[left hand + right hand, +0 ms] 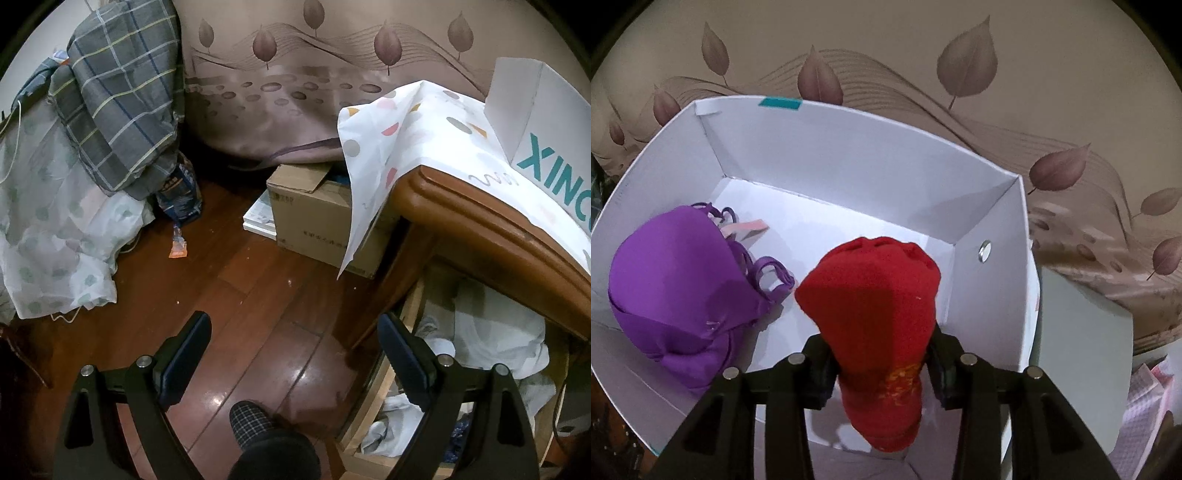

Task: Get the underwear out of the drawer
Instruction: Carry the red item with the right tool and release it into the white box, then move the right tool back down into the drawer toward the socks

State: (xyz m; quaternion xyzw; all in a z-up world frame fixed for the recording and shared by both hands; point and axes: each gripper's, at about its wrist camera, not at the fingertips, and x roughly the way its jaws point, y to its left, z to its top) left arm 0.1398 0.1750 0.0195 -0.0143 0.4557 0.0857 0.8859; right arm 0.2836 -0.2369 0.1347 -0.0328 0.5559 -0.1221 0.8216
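The curtain [886, 66] with its leaf print hangs behind everything; in front of it the wooden cabinet [461, 214] carries a spotted cloth [417, 125] and, at its far corner, the white box [849, 173]; below the cabinet's edge the drawer [373, 402] stands pulled out, with pale crumpled garments [495, 339] lying loose inside it.

The box is where the taken things are going, by the look of it; a purple bra [672, 280] already lies against its left wall, and the red underwear [879, 306] hangs over the box floor, near the right wall and just beside the bra.

The right gripper [879, 369] has the red piece between its jaws, low down on the bunched fabric; the jaws stand only narrowly apart, and I cannot tell whether the pads are pressing or have just let go, since the cloth hides the contact; either way the bundle is not yet lying flat.

To do this step well I would let the fabric sink to the box floor before widening fully, so it drops in a heap by the right wall rather than draping over the rim; then lift straight up, watching that no fold clings to a pad; keep clear of the bra's straps, which could snag.

The left gripper [295, 354] waits spread wide and empty over the wooden floor [236, 280], its right finger just at the drawer's near edge; well placed for the next reach in.
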